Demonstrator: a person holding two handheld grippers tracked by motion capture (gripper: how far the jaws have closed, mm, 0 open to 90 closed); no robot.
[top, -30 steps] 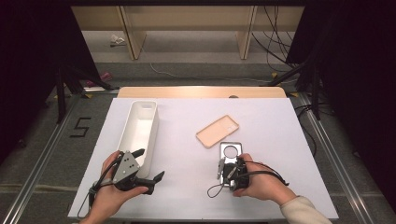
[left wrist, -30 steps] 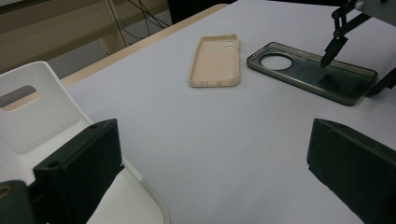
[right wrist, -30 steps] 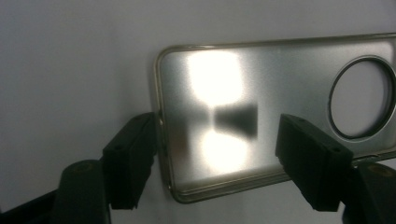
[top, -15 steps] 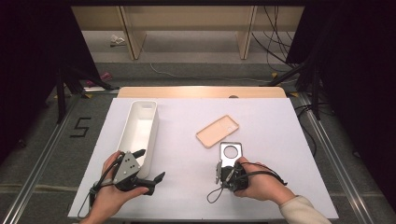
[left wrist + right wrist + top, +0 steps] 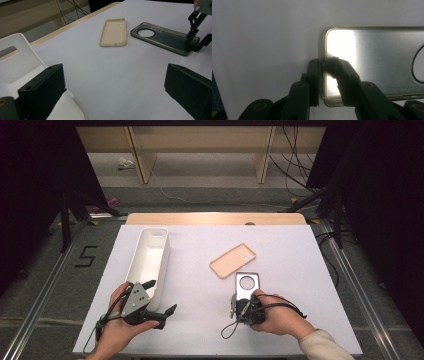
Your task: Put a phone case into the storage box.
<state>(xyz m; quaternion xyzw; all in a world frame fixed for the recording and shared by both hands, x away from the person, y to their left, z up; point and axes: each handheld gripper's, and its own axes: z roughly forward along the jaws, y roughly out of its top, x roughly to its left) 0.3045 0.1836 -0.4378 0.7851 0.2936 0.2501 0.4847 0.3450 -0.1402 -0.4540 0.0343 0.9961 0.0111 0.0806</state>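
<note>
A grey translucent phone case with a round camera hole lies flat on the white table. My right gripper is at its near short end. In the right gripper view the right gripper has one jaw outside the rim and one inside the grey case; the jaws have just been closing and pinch that rim. A beige phone case lies open side up just beyond it. My left gripper rests open at the front left, with nothing between its jaws.
A long white bin stands along the table's left side, its near end beside my left gripper. The left gripper view has the bin at left, the beige case and grey case ahead. A wooden strip runs along the far edge.
The right gripper's jaws have narrowed onto the near end of the grey case. Neither hand has shifted, and both cases lie where they were.
</note>
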